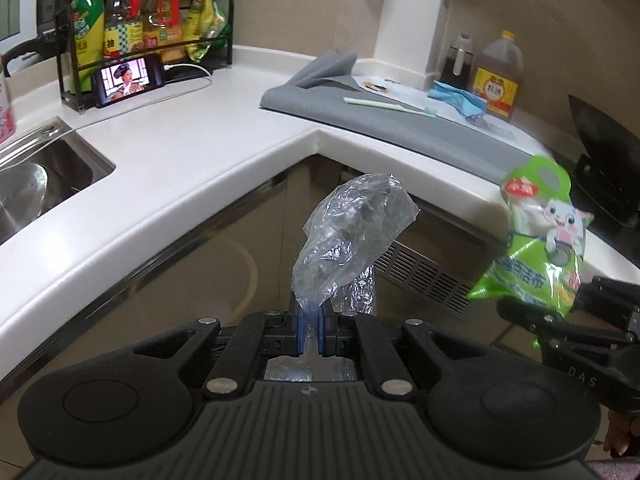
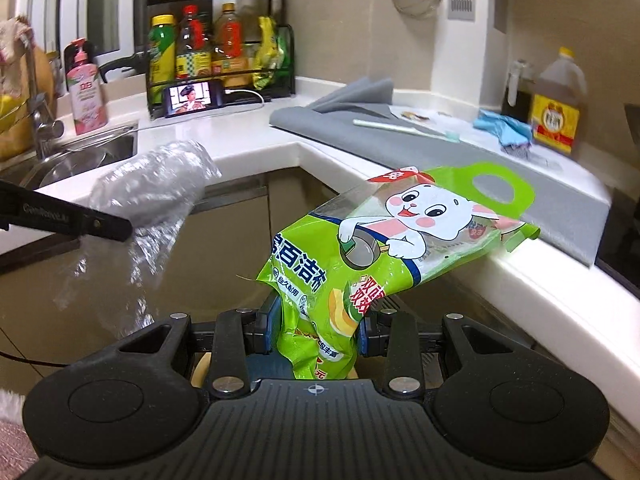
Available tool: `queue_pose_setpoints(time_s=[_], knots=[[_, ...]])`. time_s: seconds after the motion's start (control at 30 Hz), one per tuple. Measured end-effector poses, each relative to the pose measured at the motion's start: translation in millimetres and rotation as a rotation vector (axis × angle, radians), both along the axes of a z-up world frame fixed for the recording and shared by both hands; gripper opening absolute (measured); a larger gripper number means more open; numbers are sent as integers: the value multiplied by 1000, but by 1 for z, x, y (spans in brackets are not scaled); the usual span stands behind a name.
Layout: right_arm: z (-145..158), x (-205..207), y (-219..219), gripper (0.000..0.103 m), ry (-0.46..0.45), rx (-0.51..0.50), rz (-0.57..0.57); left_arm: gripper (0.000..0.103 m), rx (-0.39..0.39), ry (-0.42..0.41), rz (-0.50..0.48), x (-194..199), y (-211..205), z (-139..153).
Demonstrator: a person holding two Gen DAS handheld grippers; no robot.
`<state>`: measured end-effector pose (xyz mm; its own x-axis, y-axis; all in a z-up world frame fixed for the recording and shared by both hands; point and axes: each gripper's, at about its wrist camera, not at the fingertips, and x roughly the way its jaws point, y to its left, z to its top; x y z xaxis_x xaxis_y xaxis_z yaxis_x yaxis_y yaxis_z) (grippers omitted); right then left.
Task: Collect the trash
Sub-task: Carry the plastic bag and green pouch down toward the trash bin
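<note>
A white kitchen counter (image 1: 192,152) bends around a corner, with a steel sink (image 1: 52,172) and a black wire rack (image 2: 216,40) full of bottles. The left gripper (image 1: 310,320) pinches a crumpled clear plastic bag (image 1: 352,232) in front of the counter. The right gripper (image 2: 316,332) squeezes a green bunny-print wrapper (image 2: 384,232) beside it.

White L-shaped countertop (image 1: 208,152) wraps the corner, and I'm placing everything off the grey mat (image 1: 400,120) on its right arm. On the mat: a pale green toothbrush (image 1: 390,105), with a crumpled blue cloth (image 1: 458,98) and an oil jug (image 1: 498,74) at the far end. Left of the mat, a black bottle rack (image 1: 148,36) with a phone (image 1: 129,84) propped in front, then the sink (image 1: 48,176).
</note>
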<state>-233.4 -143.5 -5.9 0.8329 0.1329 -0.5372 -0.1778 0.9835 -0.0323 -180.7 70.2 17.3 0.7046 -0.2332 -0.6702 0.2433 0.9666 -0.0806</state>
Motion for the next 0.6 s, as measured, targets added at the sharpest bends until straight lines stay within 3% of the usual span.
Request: queue_pose_setpoints(time_s=[0.6], knots=[[-1, -3, 2, 38, 5, -7, 2, 6, 20, 15, -22, -6, -7, -6]])
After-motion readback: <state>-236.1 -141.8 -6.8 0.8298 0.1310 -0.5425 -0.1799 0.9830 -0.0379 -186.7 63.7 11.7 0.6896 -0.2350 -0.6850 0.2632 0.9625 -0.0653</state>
